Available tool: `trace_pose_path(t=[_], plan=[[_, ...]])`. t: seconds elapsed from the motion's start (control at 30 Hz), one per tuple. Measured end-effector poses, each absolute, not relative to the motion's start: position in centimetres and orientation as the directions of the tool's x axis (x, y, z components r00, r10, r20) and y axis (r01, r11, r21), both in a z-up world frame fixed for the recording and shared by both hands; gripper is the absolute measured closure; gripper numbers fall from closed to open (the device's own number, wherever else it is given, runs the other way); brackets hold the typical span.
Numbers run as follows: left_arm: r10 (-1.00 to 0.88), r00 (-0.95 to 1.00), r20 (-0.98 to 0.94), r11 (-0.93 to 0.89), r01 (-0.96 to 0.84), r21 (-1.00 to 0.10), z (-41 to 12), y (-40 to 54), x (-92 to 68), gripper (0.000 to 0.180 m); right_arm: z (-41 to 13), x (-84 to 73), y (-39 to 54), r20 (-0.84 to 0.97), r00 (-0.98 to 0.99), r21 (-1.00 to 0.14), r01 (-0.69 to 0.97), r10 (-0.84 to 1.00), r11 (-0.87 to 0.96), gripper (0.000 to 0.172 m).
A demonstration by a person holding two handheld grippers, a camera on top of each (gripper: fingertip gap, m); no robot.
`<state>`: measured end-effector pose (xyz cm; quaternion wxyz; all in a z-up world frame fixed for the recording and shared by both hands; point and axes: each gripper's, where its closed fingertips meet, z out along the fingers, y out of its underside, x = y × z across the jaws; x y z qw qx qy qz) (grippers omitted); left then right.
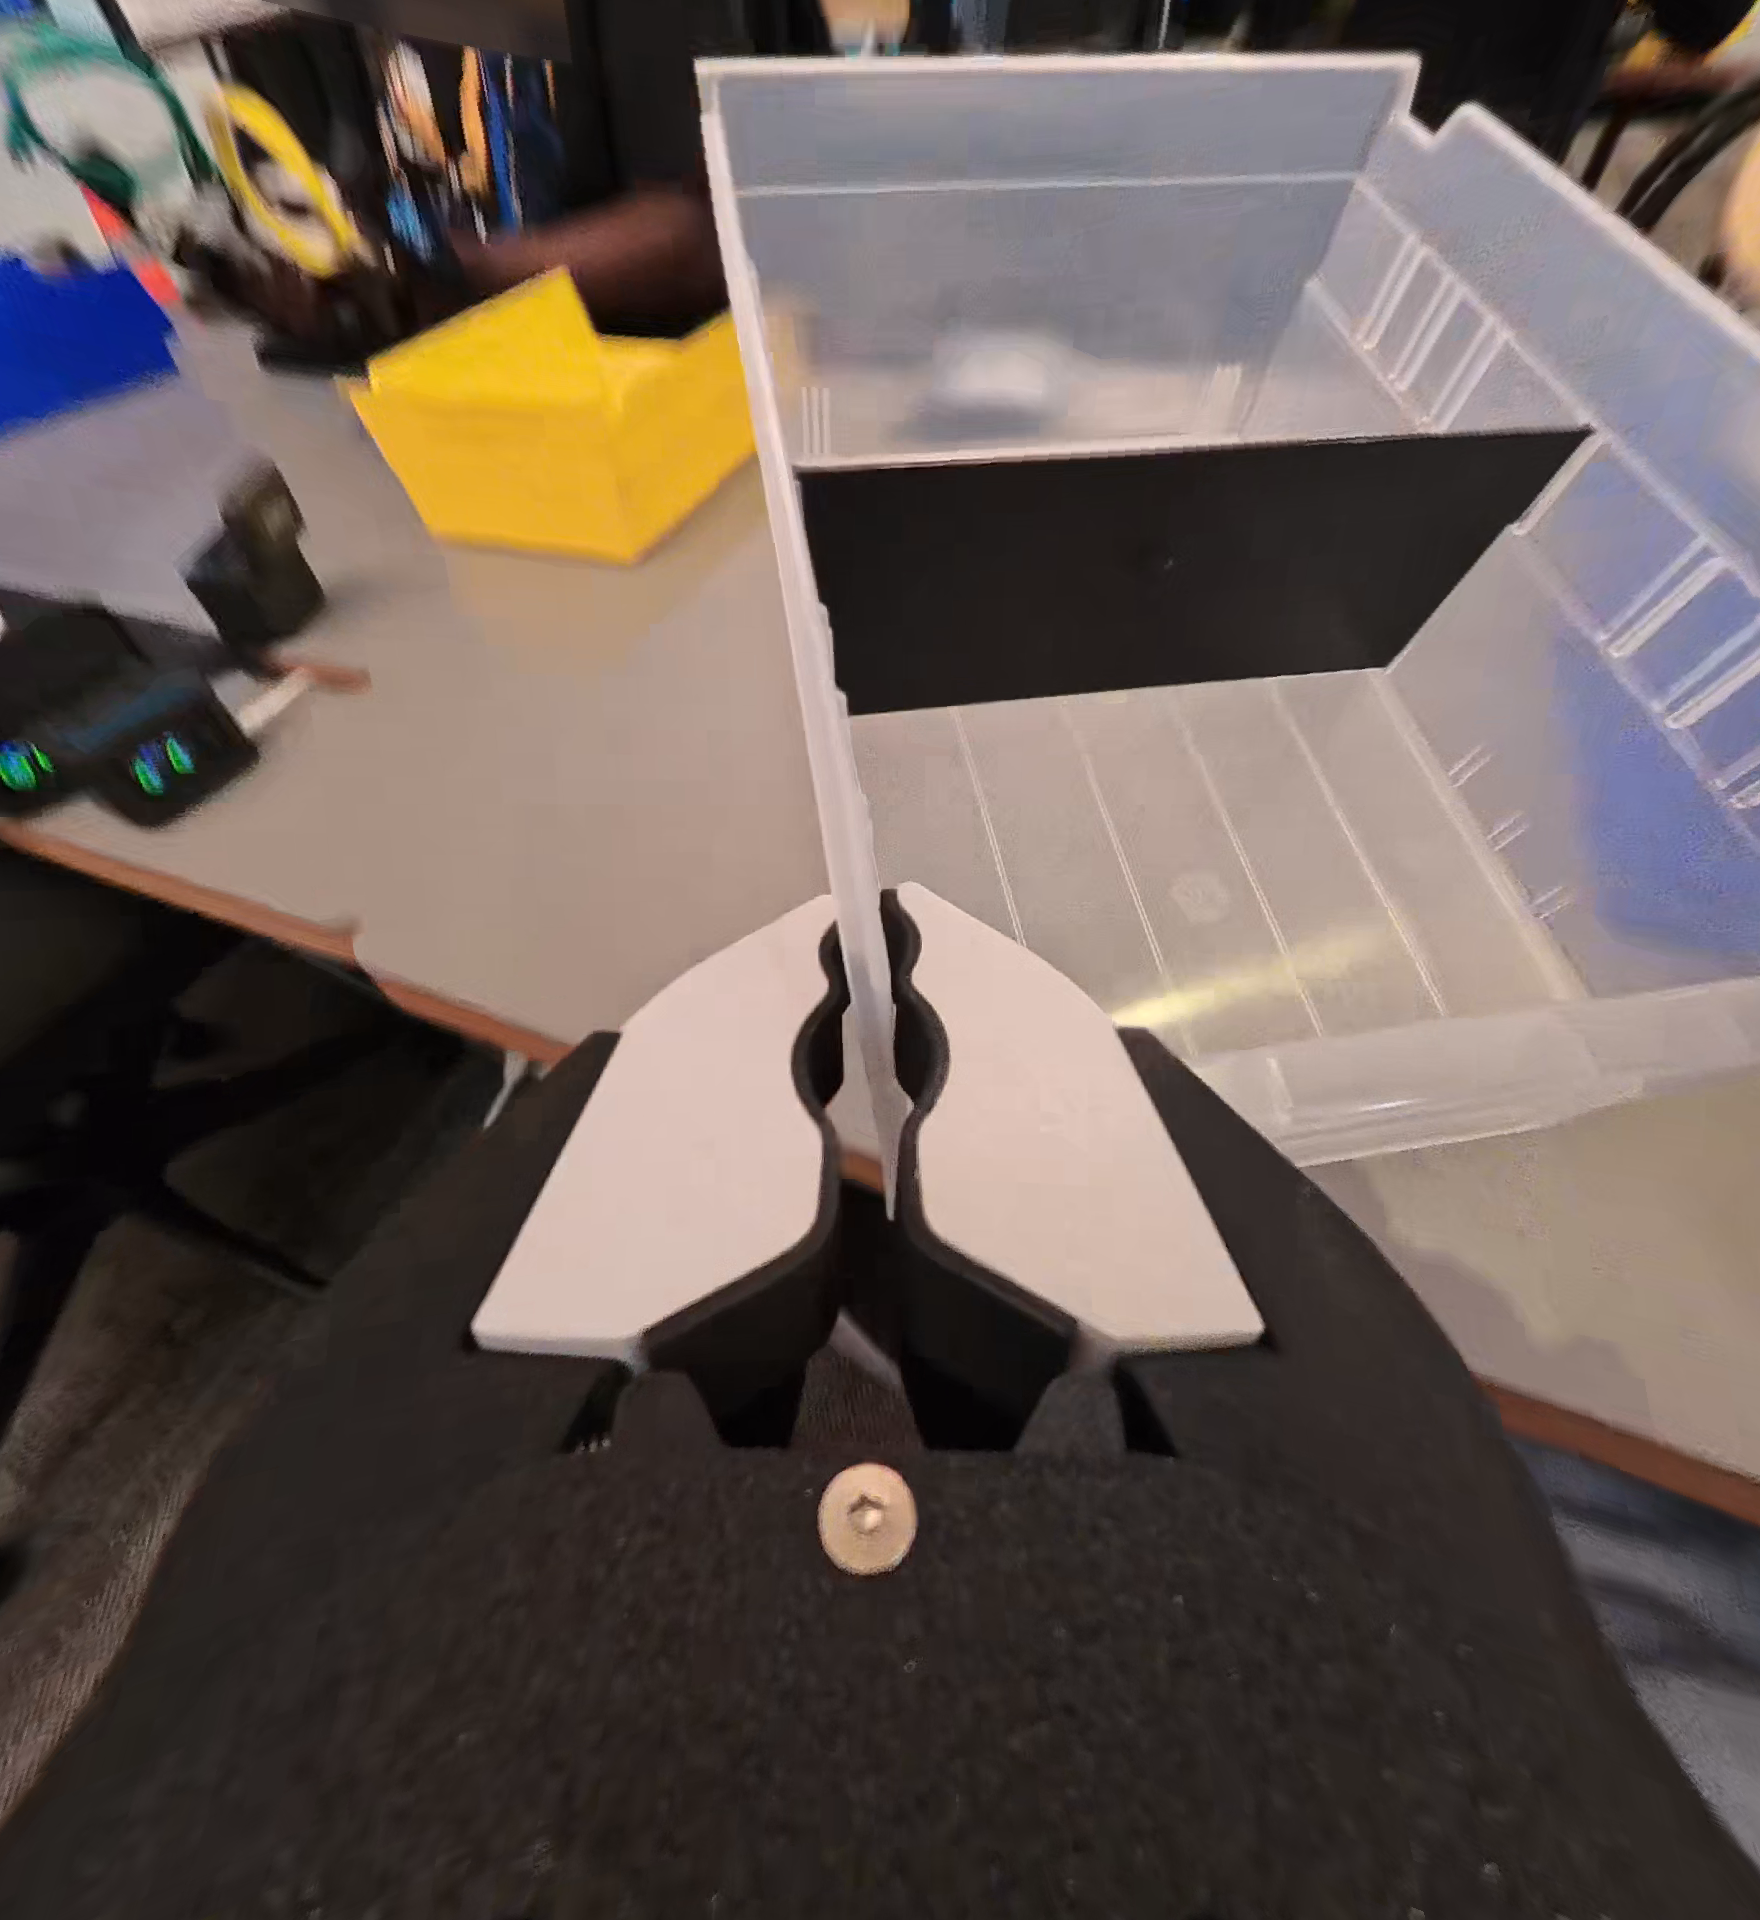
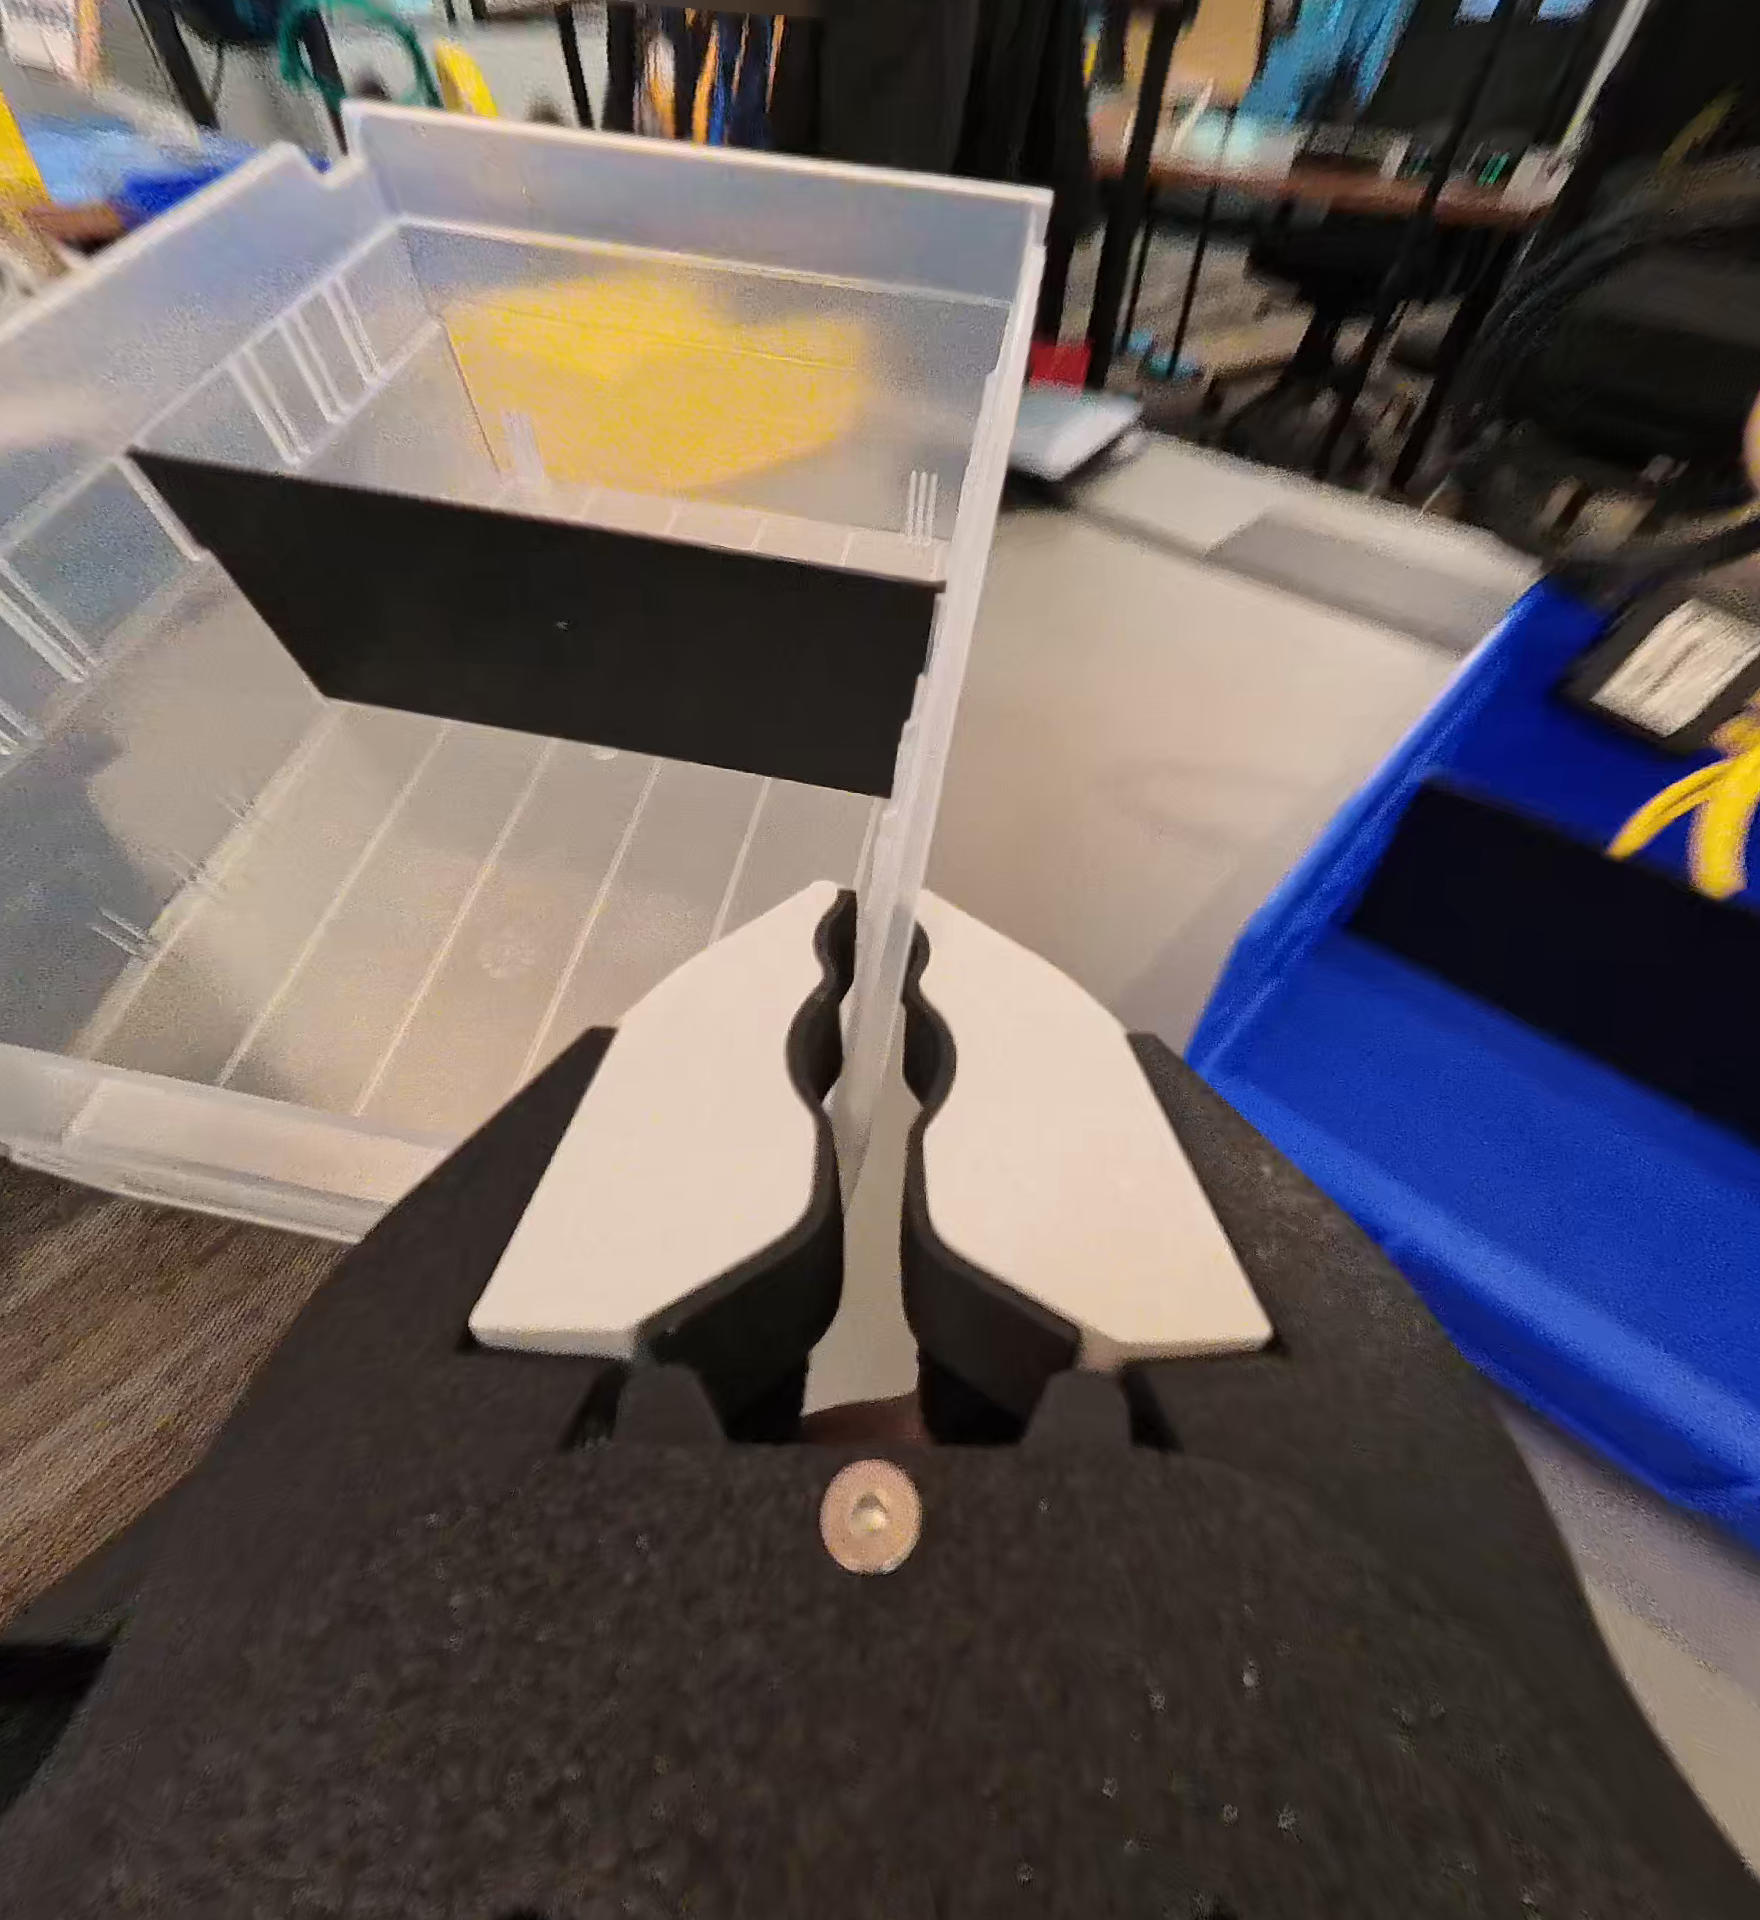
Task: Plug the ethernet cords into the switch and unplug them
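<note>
A grey tabletop [image 1: 564,831] with a brown edge carries a large clear plastic bin [image 1: 1271,831], split across its middle by a black divider [image 1: 1167,561]. Each claw is clenched on one of the bin's side walls: the left claw [image 1: 871,935] pinches the bin's left wall, the right claw [image 2: 881,935] its right wall [image 2: 959,675], with the dark wavy pads pressing on the thin wall from both sides. To the right of the clear bin sits a blue bin [image 2: 1530,1195], and in it lie yellow ethernet cords [image 2: 1728,790] beside a small black box with a pale label [image 2: 1676,665], likely the switch; the cords' ends are too blurred to tell whether they are plugged in. A yellow bin [image 1: 554,436] and another blue bin [image 1: 34,343] stand farther back on the left, blurred. Near the tabletop's left edge lies a black device with green lights [image 1: 86,748].
</note>
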<state>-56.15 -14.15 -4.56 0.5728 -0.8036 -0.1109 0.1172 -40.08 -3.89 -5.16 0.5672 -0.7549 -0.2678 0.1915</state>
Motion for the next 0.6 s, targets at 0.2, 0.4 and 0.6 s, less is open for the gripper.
trace_pose_path(t=[0.2, 0.4, 0.6], plan=[[0.119, 0.990, -0.077, -0.129, -0.062, -0.990, 4.6, -8.1, -46.4, 0.177, 6.4, -29.0, -2.7, 0.130, 0.888, -0.991, 0.129, 0.442, 0.031, 0.167], [-0.208, 0.966, -0.156, -0.101, -0.179, -0.979, 6.3, -0.4, -25.6, 0.175, 9.2, -7.8, 0.5, 0.076, 0.984, -0.997, 0.080, 0.162, -0.020, 0.168], [-0.398, 0.894, -0.207, -0.185, -0.299, -0.936, -2.1, 4.0, -5.6, 0.174, -0.2, 12.7, 2.9, 0.092, 0.996, -0.972, 0.091, 0.001, -0.217, 0.167]])
